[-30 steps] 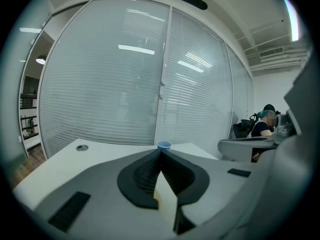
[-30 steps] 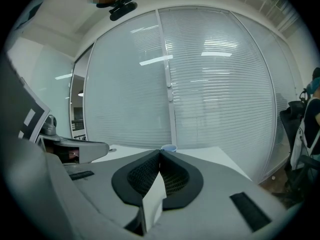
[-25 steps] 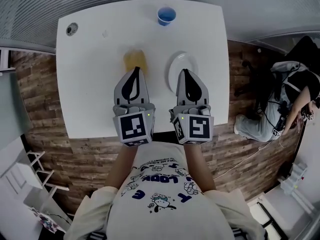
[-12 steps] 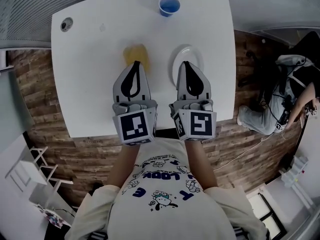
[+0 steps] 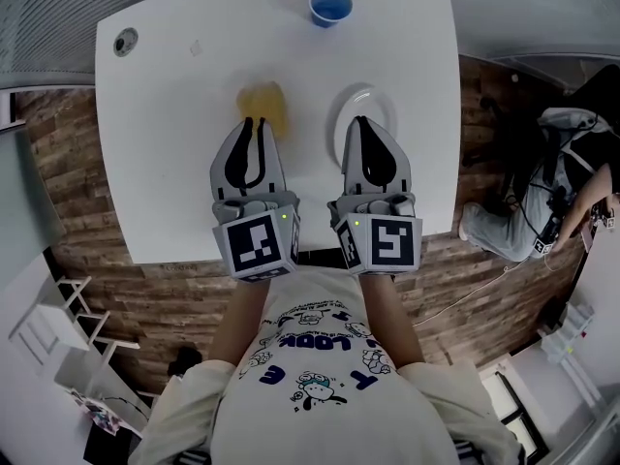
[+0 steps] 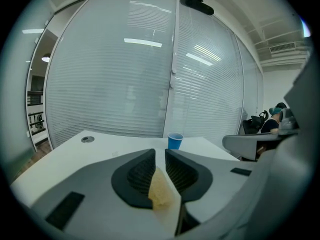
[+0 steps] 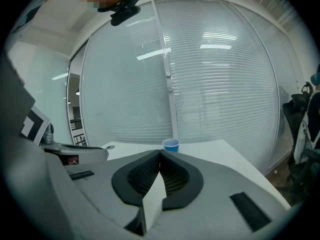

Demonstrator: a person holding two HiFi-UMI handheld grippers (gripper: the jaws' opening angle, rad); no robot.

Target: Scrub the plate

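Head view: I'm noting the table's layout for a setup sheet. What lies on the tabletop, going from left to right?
Round hole cover → yellow sponge → blue cup → white plate

It looks like an office meeting room. The white table (image 5: 174, 114) has a round cable grommet (image 5: 125, 41) near its far left corner. Beyond the table stand glass partition walls with closed white blinds (image 6: 125, 74). Wood-look flooring (image 5: 87, 201) runs under the table, and a ceiling air vent (image 6: 286, 48) sits high to its right.
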